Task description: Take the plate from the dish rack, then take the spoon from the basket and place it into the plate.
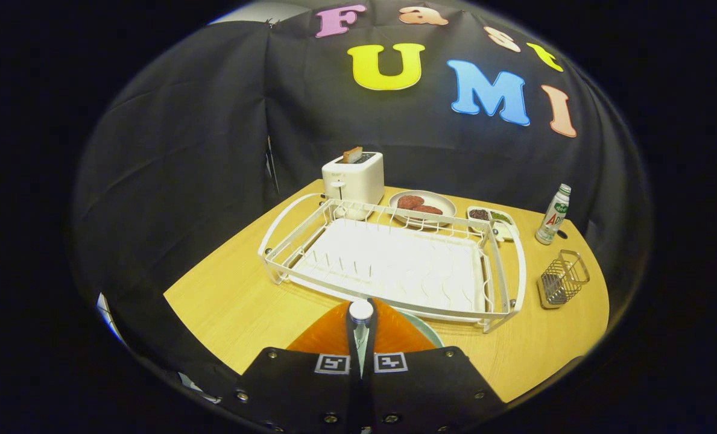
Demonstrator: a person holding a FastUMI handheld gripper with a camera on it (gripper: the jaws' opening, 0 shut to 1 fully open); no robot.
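gripper (360,328): fingers pressed together on the spoon (361,325), its white bowl end poking up between them | plate (421,328): on the table (225,301), under the fingers, just before the dish rack (394,265) | basket (563,278): right of the rack; toaster (354,176) behind it

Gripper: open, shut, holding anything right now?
Gripper: shut on the spoon, jaws pressed close on its handle, over the orange plate just in front of the dish rack.
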